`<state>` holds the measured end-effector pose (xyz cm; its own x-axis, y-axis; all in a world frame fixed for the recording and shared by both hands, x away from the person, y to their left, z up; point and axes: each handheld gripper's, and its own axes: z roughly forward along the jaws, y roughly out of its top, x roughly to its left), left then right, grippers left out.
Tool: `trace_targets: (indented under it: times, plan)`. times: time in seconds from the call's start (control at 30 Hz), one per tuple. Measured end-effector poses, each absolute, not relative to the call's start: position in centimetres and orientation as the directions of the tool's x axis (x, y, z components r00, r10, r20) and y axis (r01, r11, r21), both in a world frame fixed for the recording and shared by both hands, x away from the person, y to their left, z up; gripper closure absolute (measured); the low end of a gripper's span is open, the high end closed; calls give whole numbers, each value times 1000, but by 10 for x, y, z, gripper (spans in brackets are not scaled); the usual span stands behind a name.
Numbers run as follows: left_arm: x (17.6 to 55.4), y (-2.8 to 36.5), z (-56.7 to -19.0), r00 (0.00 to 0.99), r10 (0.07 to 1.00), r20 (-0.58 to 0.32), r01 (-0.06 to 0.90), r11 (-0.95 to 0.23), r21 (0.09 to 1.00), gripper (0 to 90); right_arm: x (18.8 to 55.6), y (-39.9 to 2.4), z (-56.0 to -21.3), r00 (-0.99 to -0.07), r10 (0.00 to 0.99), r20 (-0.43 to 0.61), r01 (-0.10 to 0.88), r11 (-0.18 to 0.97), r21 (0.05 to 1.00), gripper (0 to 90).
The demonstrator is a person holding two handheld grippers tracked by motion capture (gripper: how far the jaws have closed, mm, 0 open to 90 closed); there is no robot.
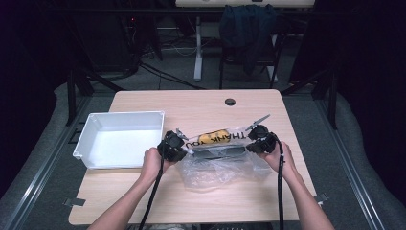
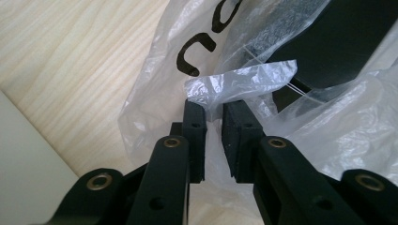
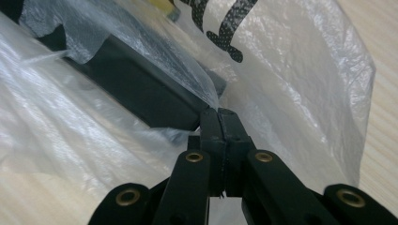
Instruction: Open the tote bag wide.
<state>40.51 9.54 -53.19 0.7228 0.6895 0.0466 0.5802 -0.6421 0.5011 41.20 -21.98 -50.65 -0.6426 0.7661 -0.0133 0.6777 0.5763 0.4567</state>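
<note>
Gripping the clear plastic bag (image 1: 215, 165) at opposite edges of its mouth, both tools are working to hold it spread so the dark flat box (image 1: 218, 152) inside stays reachable. The left tool (image 1: 173, 145) is sitting at about nine o'clock from the bag, just beside the white bin (image 1: 95, 146); in the left gripper view its jaws are standing a narrow gap apart with a crumpled flap of the film (image 2: 244, 82) bunched between them, so it seems to be pinching the plastic lightly rather than clamping hard. The right tool (image 1: 261, 139) is sitting at about three o'clock from the bag, and in the right gripper view its jaws are pressing fully together on a thin fold of film (image 3: 213, 101), right at the corner of the box (image 3: 141, 89). The bag is lying on the wooden surface (image 1: 201, 103), near the person's edge, with its printed lettering (image 1: 216, 137) and a yellow patch facing twelve o'clock. Holding it by two opposite points is probably meant to keep the thin film taut and the opening wide, since slack plastic would be collapsing over the box. The bin at nine o'clock is standing empty, likely waiting to receive something.
</note>
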Motion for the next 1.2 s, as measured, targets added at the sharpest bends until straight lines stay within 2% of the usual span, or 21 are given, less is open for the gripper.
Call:
trace_targets:
  times: [0.03, 0.2, 0.3, 0.33, 0.37, 0.53, 0.57, 0.6, 0.7, 0.83, 0.87, 0.9, 0.93, 1.0, 1.17, 1.2]
  plan:
    - [406, 95, -534, 718, 694, 49, 583, -639, 503, 807, 415, -219, -509, -649, 760, -26, 679, 595, 431, 900]
    - [412, 91, -539, 694, 717, 65, 601, -627, 496, 820, 426, -219, -521, -588, 809, -21, 714, 531, 456, 900]
    - [416, 88, -546, 683, 728, 70, 621, -627, 471, 828, 432, -220, -529, -573, 819, -30, 738, 531, 417, 900]
    - [417, 87, -548, 684, 727, 69, 627, -633, 455, 830, 431, -218, -535, -549, 836, -12, 746, 497, 444, 900]
    - [417, 87, -550, 683, 727, 70, 631, -636, 444, 831, 432, -219, -535, -571, 820, -52, 741, 541, 397, 900]
    - [416, 88, -551, 698, 712, 72, 627, -657, 418, 820, 426, -222, -538, -577, 815, -44, 748, 550, 373, 900]
    - [415, 87, -552, 705, 704, 84, 618, -668, 415, 812, 425, -223, -537, -598, 800, -53, 745, 578, 334, 899]
    - [414, 87, -552, 713, 697, 84, 612, -676, 410, 800, 423, -222, -541, -582, 812, -43, 751, 557, 353, 898]
    - [410, 89, -548, 733, 674, 89, 594, -699, 397, 719, 420, -224, -539, -606, 795, -43, 747, 586, 314, 890]
    - [403, 96, -537, 746, 661, 76, 589, -709, 387, 592, 411, -225, -534, -627, 779, -24, 737, 602, 308, 894]
    - [401, 98, -534, 745, 663, 78, 588, -707, 392, 550, 408, -224, -536, -619, 785, -8, 739, 585, 334, 894]
    - [399, 100, -529, 744, 664, 75, 588, -704, 399, 506, 407, -225, -534, -644, 765, -25, 725, 620, 301, 894]
    - [396, 103, -525, 745, 663, 79, 582, -703, 409, 477, 403, -223, -536, -630, 777, 0, 733, 594, 332, 895]
    - [391, 107, -514, 745, 662, 86, 574, -701, 424, 416, 399, -222, -535, -653, 758, -6, 717, 620, 320, 895]
    - [383, 118, -489, 743, 666, 70, 555, -671, 492, 324, 394, -223, -535, -671, 741, -4, 701, 636, 323, 894]
    - [380, 119, -485, 742, 667, 66, 550, -662, 510, 314, 391, -222, -537, -657, 754, 5, 707, 614, 350, 891]
